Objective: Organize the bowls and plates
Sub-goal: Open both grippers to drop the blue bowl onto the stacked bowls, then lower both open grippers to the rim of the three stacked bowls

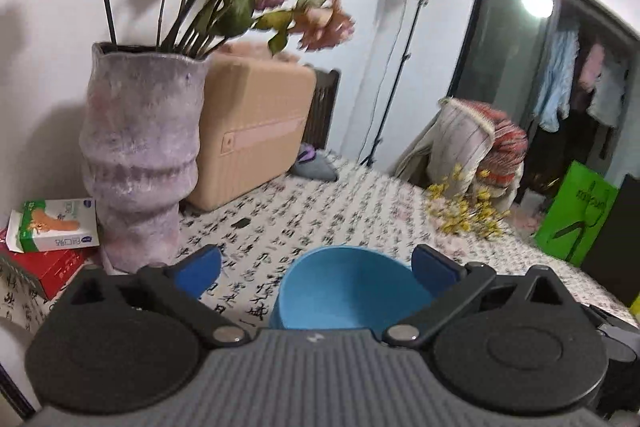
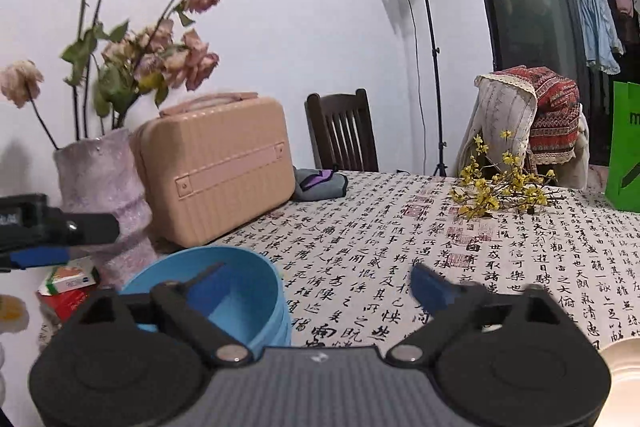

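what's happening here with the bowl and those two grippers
A person holds a gripper in each hand over a table covered with a calligraphy cloth. Both the left gripper and the right gripper are open and hold nothing. A blue bowl sits upright on the cloth by the vase. It may be more than one bowl stacked. The rim of a pale plate shows at the right edge.

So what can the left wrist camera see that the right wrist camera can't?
Only the left wrist view shows its own open left tongs from behind. Only the right wrist view shows the cream plate's edge at the bottom right and the right tongs. Both show the blue bowl, purple vase, pink case and yellow flowers.
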Motion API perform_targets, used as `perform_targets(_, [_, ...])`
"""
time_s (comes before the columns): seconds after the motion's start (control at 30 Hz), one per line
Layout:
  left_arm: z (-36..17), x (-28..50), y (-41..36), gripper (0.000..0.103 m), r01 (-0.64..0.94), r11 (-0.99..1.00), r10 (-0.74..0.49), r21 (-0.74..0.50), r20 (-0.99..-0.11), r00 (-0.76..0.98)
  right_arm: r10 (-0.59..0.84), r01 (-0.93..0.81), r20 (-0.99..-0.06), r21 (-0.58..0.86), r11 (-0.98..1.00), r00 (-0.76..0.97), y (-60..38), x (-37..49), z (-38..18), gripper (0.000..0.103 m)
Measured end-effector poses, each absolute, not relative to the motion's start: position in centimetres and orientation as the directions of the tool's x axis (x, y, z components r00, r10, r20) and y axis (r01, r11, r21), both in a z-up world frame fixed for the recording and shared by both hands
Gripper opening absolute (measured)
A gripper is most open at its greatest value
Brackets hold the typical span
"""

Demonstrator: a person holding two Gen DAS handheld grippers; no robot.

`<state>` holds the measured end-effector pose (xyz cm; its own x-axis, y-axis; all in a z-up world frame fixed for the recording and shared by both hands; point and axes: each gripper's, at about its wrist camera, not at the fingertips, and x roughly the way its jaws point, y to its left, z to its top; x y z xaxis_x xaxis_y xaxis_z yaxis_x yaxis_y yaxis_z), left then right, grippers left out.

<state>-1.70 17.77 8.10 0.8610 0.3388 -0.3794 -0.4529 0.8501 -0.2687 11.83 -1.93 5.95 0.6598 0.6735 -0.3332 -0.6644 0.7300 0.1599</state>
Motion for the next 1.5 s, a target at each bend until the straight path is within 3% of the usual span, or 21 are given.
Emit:
perform_targets(0.4, [5.5,-3.6,18.5,0.103,-0.398,0.885,0.315,-0.241,-0.32,0.894,0.647,-0.641,-0.341,0.146,0.753,0.682,-4.3,10.6,5.1,0.103])
perform_targets(0.6, [4.8,-2.2,21.5,0.103,-0.381,0.865,0.261,-0.326,-0.356,0.897,0.613,-0.621,-0.347,0.104,0.777,0.71,-4.0,10.9,4.6,0.103])
perform_targets(0.83, [4.6,-1.1,23.2,0.103,-0.356,0.894,0.241,-0.272,-0.377,0.894,0.564,-0.584,-0.403,0.083,0.807,0.721,-3.2,12.2,3.4,0.103])
perform_targets(1.13, [5.1,1.6,22.9,0.103,-0.234,0.951,0.14,-0.2,-0.398,0.907,0.52,-0.506,-0.4,0.148,0.849,0.755,-3.6,12.9,3.5,0.103])
perform_targets(1.37, [5.4,2.7,22.6,0.103,-0.225,0.955,0.122,-0.193,-0.439,0.89,0.525,-0.493,-0.363,0.184,0.85,0.77,-4.1,12.3,4.5,0.103])
perform_targets(1.5, [5.0,1.9,22.1,0.103,-0.252,0.938,0.131,-0.238,-0.431,0.893,0.529,-0.5,-0.387,0.181,0.847,0.755,-4.4,12.0,4.4,0.103])
